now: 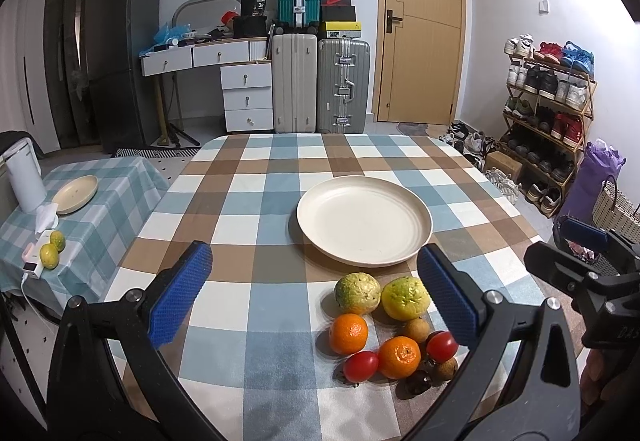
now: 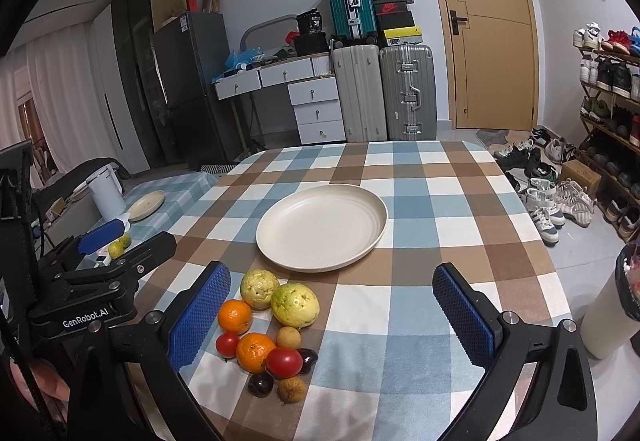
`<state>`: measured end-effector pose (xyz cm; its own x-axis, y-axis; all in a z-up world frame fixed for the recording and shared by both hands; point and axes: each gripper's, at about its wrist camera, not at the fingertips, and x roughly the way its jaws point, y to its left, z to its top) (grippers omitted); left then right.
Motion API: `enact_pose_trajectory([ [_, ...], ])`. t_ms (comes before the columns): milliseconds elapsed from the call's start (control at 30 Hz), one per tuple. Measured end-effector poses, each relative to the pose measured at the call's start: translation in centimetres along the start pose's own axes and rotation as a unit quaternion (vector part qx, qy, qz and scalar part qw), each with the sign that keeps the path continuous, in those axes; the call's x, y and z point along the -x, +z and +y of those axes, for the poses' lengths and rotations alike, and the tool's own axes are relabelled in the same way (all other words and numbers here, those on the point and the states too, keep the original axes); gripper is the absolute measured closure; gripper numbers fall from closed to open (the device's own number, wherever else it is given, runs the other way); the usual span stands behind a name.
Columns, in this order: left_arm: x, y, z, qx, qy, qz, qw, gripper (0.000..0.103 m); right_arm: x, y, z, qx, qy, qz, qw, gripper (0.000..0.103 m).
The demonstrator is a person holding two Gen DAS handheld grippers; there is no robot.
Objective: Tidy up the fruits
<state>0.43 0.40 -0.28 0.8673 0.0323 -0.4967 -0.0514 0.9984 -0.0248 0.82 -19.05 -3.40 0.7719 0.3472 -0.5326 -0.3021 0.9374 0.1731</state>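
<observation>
- Left wrist view: the left claw (image 1: 314,297) stands wide open with nothing between its blue pads, held above the near part of the worktop (image 1: 248,201), which wears a checked cloth of blue, brown and white.
- The fruit sits in a tight cluster on the near right of the cloth, just inside the claw's right finger: two yellow-green guavas (image 1: 357,293) side by side at the far edge of the cluster, their blossom ends turned roughly toward the camera; two oranges (image 1: 348,333) nearer; two red tomatoes (image 1: 360,366); small brown longans (image 1: 416,329); and a dark round fruit (image 1: 418,383) nearest. All are roundish, so no long axis can be told.
- A cream plate (image 1: 320,225) lies flat and bare just beyond the guavas, apart from them.
- The right claw (image 1: 580,253) shows at the right edge; whether it is open cannot be told from here.
- The room behind holds stacked suitcases (image 1: 322,85), a wooden door (image 1: 422,21), a shoe rack (image 1: 548,109) and a low side table with a second plate.

- Right wrist view: the right claw (image 2: 332,315) is also spread wide and holds nothing, hovering over the near cloth.
- The fruit cluster lies near left, beside the claw's left finger, with the guavas (image 2: 295,305) farthest and touching each other, the oranges (image 2: 235,316) and tomatoes (image 2: 284,361) packed just before them.
- The plate (image 2: 272,237) sits beyond, near the worktop's middle.
- The left claw (image 2: 120,237) appears at the left edge, marked GenRobot.AI.
</observation>
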Motion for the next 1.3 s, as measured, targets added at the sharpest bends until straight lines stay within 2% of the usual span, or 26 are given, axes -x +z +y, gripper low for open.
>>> enact_pose_trajectory([
  [1300, 0.04, 0.17, 0.00, -0.002, 0.002, 0.002, 1.0000, 0.001, -0.15, -0.10, 0.05, -0.001, 0.000, 0.004, 1.000, 0.000],
])
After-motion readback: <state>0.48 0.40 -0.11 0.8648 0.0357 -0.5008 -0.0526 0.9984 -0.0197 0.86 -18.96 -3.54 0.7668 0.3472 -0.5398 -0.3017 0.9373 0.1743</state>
